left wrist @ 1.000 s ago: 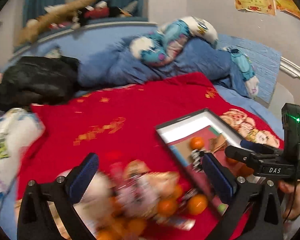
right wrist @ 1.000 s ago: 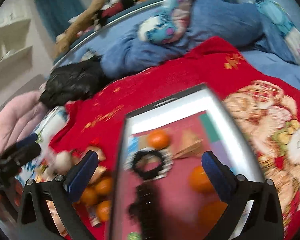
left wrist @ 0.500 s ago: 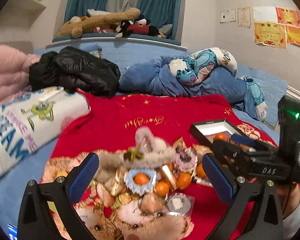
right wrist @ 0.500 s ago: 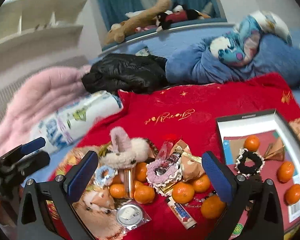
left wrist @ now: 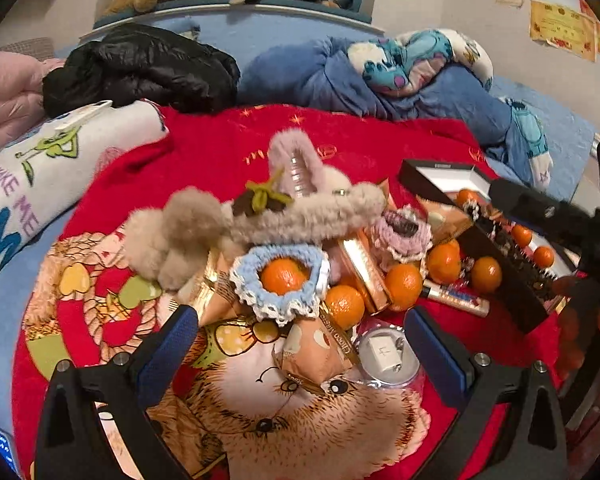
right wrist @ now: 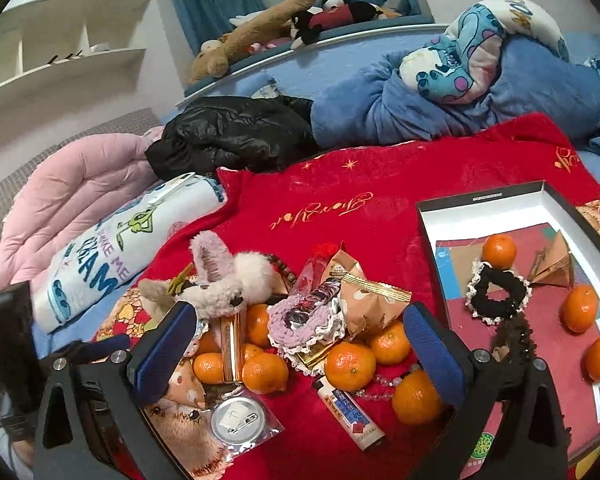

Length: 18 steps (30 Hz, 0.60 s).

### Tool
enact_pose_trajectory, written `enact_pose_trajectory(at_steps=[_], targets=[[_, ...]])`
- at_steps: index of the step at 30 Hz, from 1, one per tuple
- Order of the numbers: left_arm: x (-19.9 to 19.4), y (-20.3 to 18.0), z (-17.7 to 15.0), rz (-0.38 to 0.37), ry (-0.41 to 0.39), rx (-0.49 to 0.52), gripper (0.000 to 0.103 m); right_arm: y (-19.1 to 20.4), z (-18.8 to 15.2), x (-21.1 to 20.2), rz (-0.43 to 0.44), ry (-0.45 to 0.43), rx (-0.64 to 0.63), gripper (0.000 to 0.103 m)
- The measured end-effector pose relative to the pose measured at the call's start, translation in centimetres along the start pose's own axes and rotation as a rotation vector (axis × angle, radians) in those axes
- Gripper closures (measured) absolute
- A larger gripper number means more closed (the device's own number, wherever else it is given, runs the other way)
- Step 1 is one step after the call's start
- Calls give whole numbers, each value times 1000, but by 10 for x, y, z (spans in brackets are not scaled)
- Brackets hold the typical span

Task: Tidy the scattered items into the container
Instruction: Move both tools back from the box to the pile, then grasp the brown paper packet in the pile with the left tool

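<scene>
Inside box point(right wrist: 480, 210), four tangerines point(right wrist: 499, 251), one scrunchie point(right wrist: 496, 294)

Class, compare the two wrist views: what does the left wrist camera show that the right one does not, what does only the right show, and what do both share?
Only the left wrist view shows the yellow certificates on the wall and the blue scrunchie ringing a mandarin.

Only the right wrist view shows the white shelves and the box's whole floor, with the black scrunchie lying in it.

Both show the box, the lighter, the round badge, the black jacket and the red blanket. Both grippers are open and empty.
</scene>
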State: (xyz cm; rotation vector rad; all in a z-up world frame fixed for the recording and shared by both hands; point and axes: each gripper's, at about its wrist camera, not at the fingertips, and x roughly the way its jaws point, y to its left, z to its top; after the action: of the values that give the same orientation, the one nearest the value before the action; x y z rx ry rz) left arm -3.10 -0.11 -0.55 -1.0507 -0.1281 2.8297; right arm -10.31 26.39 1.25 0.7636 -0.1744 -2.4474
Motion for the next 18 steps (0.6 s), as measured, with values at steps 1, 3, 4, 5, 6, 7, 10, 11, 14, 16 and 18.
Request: enact_pose_trajectory(at_steps=[1,3,4,5,6,7,10,11,14,16,18], targets=[[5,-1,-1,1,8,2,0,-1,0,1,-5,-1,-6,0],[12,-1,-2,-12,22,2,1,-1,2,1,-5,-5,-10,0],[15,-2,-4,-23,32,-2,2,-2,3,0,2,-9,-5,0],[19,-2,-6,-39,49,-4,5,-3,3,0,7,-12,-1,0],[24,-3,-7,-50,68,-4,12,-3,3,-1,10,-16,3,0],[26,-3,-8,-44,80,-5,16,-3,3,-1,8,-16,4,0],[40,-4,-11,-26,125,-6,26,-2,1,1,20,-9,9,0],[43,-5,-12,-31,137,-8,33,-2,0,2,35,-6,19,0],[50,-6,-15,-24,153,-7,44,-4,-3,6,55,7,59,0],[49,-7,-15,-25,147,-10,45,-1,-5,9,64,25,58,0],[49,-6,-15,-36,148,-22,45,3,-5,8,64,22,37,0]])
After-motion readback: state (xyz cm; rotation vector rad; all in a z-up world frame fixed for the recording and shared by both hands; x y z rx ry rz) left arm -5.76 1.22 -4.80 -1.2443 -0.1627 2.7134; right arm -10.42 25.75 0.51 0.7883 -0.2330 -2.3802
